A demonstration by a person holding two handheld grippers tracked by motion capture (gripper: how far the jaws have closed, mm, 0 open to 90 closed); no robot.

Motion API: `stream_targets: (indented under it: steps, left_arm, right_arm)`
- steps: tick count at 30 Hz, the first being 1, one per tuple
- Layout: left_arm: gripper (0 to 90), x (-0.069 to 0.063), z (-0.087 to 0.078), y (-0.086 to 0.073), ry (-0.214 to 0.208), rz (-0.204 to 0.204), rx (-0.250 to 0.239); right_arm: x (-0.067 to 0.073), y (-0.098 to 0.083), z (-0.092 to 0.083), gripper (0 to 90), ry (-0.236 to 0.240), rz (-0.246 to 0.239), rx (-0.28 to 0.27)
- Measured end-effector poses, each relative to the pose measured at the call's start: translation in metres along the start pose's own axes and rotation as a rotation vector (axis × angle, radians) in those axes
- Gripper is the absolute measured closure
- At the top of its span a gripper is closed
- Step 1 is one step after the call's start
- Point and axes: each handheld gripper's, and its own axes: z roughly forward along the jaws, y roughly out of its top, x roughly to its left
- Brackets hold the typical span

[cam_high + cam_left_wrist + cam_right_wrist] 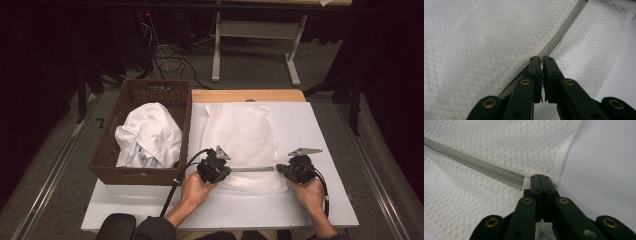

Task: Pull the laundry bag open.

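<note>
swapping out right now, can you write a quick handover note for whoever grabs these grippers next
Left gripper: shut on the zipper at its left end.
Right gripper: shut on the mesh bag just past the zipper's right end.
The bag lies flat on the white table; the zipper is stretched straight between the two grippers.
The basket on the left holds crumpled white cloth.
Done: both ends gripped. I cannot tell whether the zipper is open or closed.
Left: probably work the zipper, then deal with the cloth.

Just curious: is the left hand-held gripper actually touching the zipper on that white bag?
Touching. The left gripper view shows the left hand-held gripper shut on the zipper.
</note>
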Motion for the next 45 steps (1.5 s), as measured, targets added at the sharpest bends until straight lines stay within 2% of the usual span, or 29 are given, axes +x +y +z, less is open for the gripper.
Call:
stream_targets:
  steps: [4, 8, 12, 35, 45]
  left_arm:
    - [85.8, 0.001, -0.001, -0.002, 0.008, -0.007, 0.004]
    - [85.8, 0.004, -0.001, -0.008, 0.020, -0.037, 0.005]
    - [85.7, 0.005, -0.003, -0.012, 0.026, -0.050, 0.004]
    - [85.7, 0.013, -0.015, -0.024, 0.079, -0.068, 0.008]
    - [85.7, 0.013, -0.021, -0.028, 0.110, -0.047, 0.012]
  right_arm:
    - [0.000, 0.000, 0.000, 90.0, 0.000, 0.000, -0.001]
    - [0.000, 0.000, 0.000, 90.0, 0.002, -0.001, 0.000]
    - [0.000, 0.000, 0.000, 90.0, -0.002, -0.003, -0.002]
    - [0.001, -0.001, 0.000, 90.0, -0.004, -0.003, -0.004]
    - [0.001, -0.001, 0.000, 90.0, -0.009, -0.003, -0.005]
